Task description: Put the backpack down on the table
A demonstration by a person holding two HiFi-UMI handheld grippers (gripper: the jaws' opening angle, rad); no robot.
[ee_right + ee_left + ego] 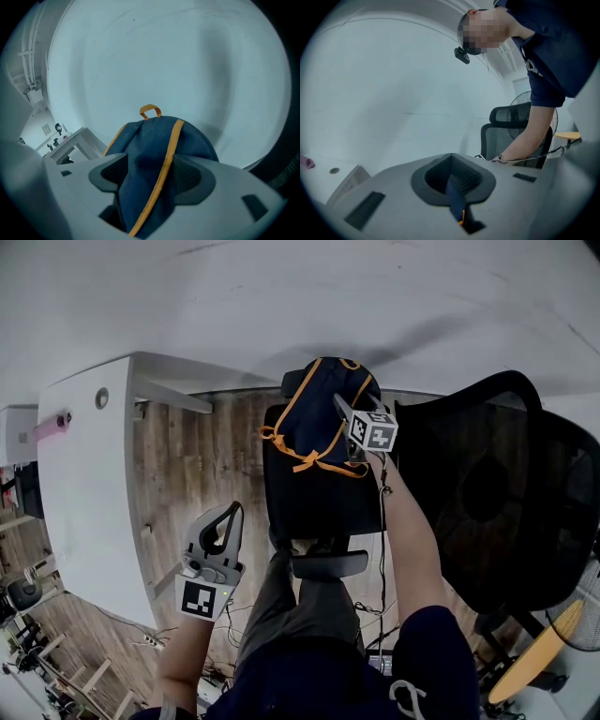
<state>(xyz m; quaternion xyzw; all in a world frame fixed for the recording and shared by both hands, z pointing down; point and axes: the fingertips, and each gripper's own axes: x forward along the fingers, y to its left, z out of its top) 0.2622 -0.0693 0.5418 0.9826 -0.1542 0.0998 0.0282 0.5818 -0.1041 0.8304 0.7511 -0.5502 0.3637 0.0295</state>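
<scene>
Backpack (314, 418) (navy, orange trim) sits on the seat of a black chair (319, 502), top end pointing to the far side. It is not on the table. White table (84, 465) is off to the left, well apart from the chair, with wooden floor (197, 456) between them.

Right claw (343, 411) is on the right side of the backpack, with the person's right forearm (408, 540) stretched out behind it. In the right gripper view the right claw (151, 174) is grasping the backpack (154, 150): a fold of navy fabric with an orange stripe fills the gap, and both pads (187, 176) touch it. The orange top loop (150, 111) stands up beyond, and the table (77, 140) shows at far left.

Left claw (232, 517) hangs over the floor, near and left of the chair, between the chair and the table and touching neither. In the left gripper view the left claw (452, 164) is clenched, tips meeting at the far end. A small dark-blue strip with an orange end (457, 206) lies in the hollow between the pads (can't tell what it is).

A second chair (497, 493), black mesh, stands just right of the first.
</scene>
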